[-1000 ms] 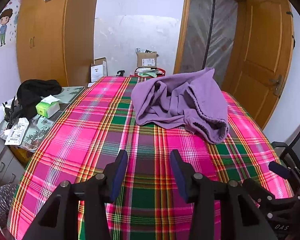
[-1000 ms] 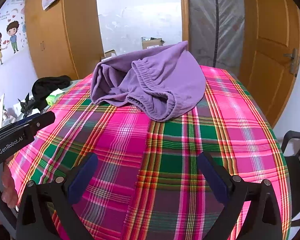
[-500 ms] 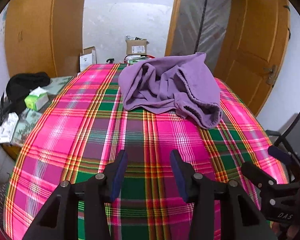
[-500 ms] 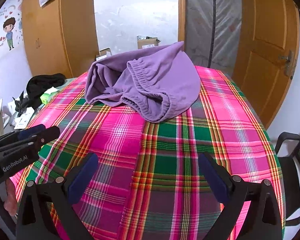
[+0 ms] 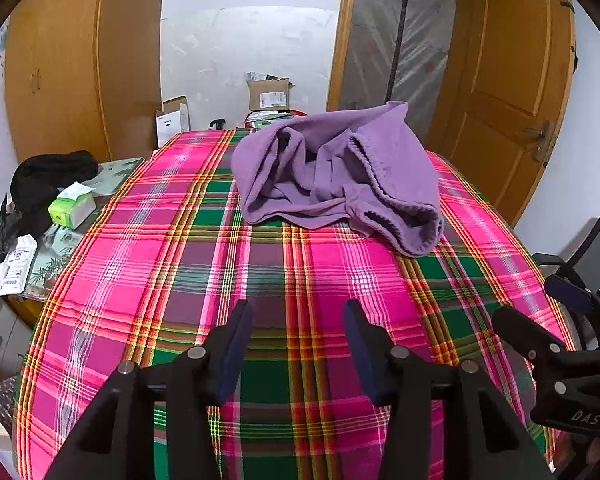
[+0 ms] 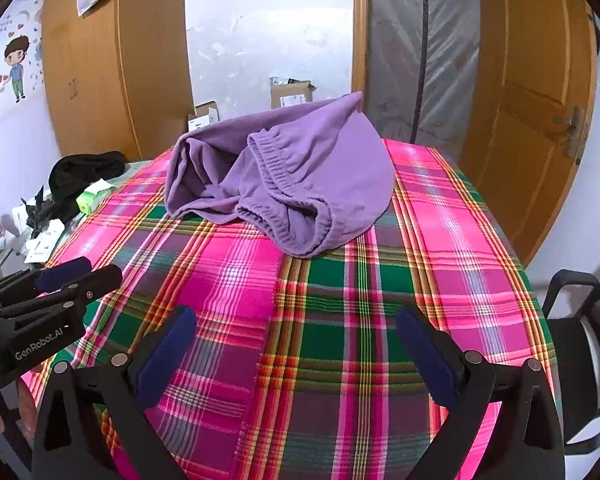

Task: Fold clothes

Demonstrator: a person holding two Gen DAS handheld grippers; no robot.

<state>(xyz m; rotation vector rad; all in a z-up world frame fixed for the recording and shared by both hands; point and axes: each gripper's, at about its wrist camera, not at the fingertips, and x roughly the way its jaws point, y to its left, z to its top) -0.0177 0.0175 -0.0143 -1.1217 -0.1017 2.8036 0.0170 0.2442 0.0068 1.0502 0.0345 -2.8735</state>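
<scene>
Well beyond both released claws [image 5: 298, 312] [image 6: 296, 318], purple clothes [image 5: 332, 176] lie crumpled.

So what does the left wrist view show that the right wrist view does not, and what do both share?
Only the left wrist view shows the open left gripper from behind and the red-rimmed container behind the table.

Only the right wrist view shows the open right gripper from behind, the cartoon couple wall sticker and the black chair.

Both show the crumpled purple fleece garment on the pink and green plaid tablecloth, untouched, and the green tissue pack.
</scene>
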